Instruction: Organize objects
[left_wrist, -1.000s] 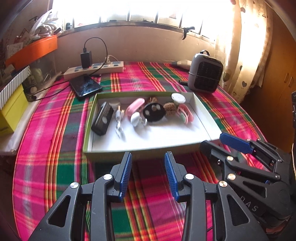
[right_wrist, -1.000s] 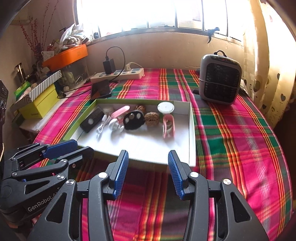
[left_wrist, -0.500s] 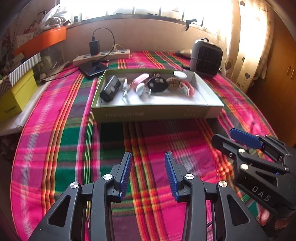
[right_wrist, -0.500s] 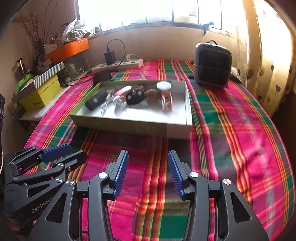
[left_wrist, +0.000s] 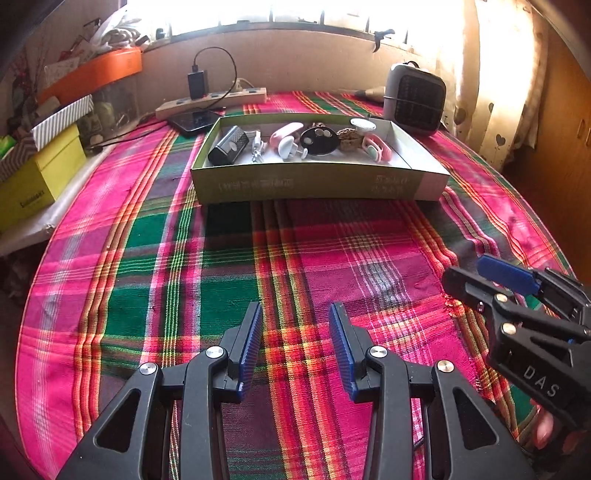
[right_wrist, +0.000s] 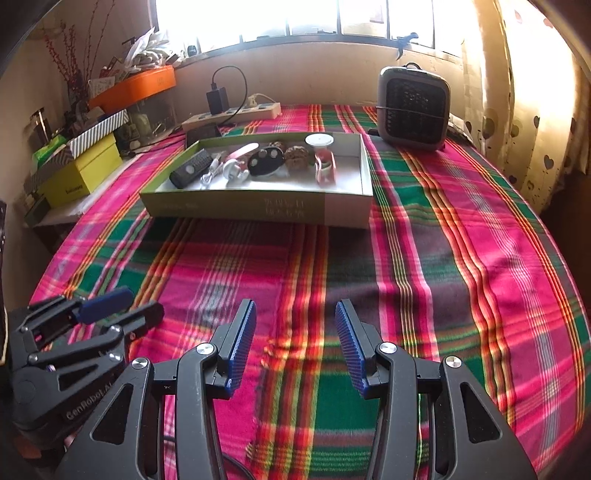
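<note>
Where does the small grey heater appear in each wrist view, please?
Left wrist: grey heater upper right, behind the tray's far right corner.
Right wrist: grey heater upper right of centre, beyond the tray's right end.
Shared landmark: power strip under the window.

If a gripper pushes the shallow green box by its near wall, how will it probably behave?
The shallow green box looks like thin cardboard, so it is probably light, and its wall may flex. On the plaid cloth it could drag and wrinkle the fabric rather than slide cleanly. The small loose items inside, such as the round black case, may shift.
</note>
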